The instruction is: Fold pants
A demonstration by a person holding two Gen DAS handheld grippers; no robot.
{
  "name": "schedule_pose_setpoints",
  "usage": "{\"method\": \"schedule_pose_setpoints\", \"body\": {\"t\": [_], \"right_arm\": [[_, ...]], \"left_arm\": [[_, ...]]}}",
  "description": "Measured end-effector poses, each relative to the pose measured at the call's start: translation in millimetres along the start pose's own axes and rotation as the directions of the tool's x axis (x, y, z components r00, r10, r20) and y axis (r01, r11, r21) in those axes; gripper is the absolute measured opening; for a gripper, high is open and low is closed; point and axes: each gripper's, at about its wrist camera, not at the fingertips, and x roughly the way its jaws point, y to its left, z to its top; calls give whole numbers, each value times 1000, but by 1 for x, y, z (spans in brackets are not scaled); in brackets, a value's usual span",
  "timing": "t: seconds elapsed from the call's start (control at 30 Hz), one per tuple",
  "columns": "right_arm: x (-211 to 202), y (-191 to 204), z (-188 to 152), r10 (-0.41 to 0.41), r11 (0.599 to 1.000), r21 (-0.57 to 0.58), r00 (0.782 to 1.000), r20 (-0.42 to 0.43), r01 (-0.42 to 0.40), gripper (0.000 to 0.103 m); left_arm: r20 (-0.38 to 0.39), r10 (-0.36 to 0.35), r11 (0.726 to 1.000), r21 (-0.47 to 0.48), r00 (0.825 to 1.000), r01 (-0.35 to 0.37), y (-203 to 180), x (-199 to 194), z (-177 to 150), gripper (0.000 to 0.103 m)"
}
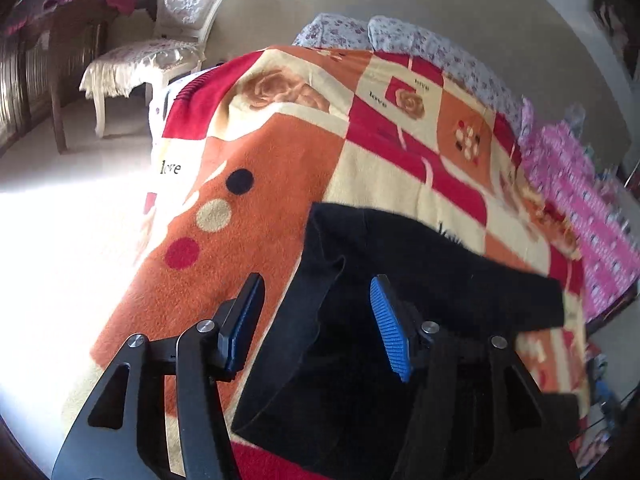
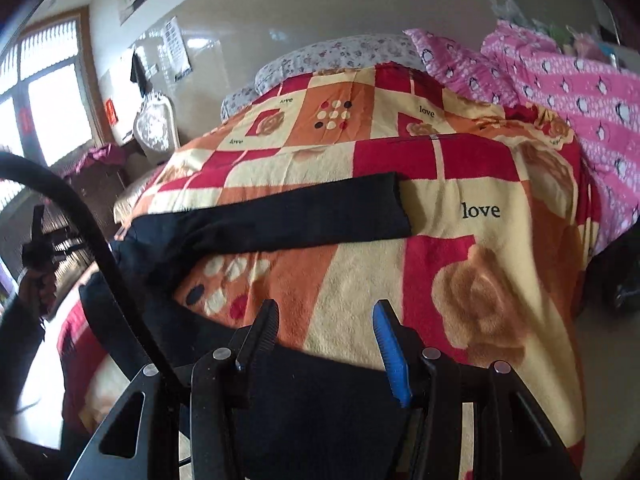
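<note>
Black pants (image 1: 400, 272) lie spread on a red, orange and cream blanket (image 1: 280, 152) that covers a bed. My left gripper (image 1: 318, 300) hovers open over the pants' near left edge, with cloth below the gap and neither pad pressing on it. In the right wrist view one leg of the pants (image 2: 300, 212) stretches flat towards the right across the blanket (image 2: 480, 240). Another black part lies under my right gripper (image 2: 326, 312). That gripper is open too, and bare blanket shows between its fingertips.
A white upholstered chair (image 1: 180, 20) stands on the pale floor (image 1: 60, 220) left of the bed. Floral pillows (image 1: 400, 36) lie at the head, and a pink quilt (image 2: 560, 80) is along the right side. A black cable (image 2: 92, 232) arcs past a person's hand (image 2: 36, 280).
</note>
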Motion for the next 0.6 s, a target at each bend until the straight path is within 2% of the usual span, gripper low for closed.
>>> {"method": "schedule_pose_setpoints", "body": {"t": [0.07, 0.1, 0.17, 0.3, 0.4, 0.5, 0.6], "right_arm": [[-2, 15, -16, -54, 995, -82, 998, -22, 52, 47], [-3, 19, -23, -70, 992, -106, 997, -26, 67, 47], [-10, 26, -39, -80, 988, -134, 997, -19, 77, 47], [-29, 26, -61, -57, 994, -92, 998, 16, 58, 47], [-39, 16, -76, -30, 1000, -8, 999, 34, 30, 47], [-38, 5, -89, -15, 996, 86, 1000, 20, 13, 47], [-37, -10, -93, -5, 984, 180, 1000, -9, 7, 47]], "left_arm": [[33, 102, 991, 80, 994, -105, -6, -2, -16, 55], [37, 143, 985, 90, 989, -145, -4, -3, -23, 55], [-14, 164, 984, 67, 986, -162, 9, -4, -35, 55], [-122, 62, 996, -57, 991, -69, 31, -21, -70, 55], [-153, 39, 989, -137, 987, -60, 32, -23, -90, 55], [-126, 32, 988, -148, 992, -51, 21, -17, -84, 56], [-135, -81, 982, -183, 988, 55, 9, -4, -72, 56]]}}
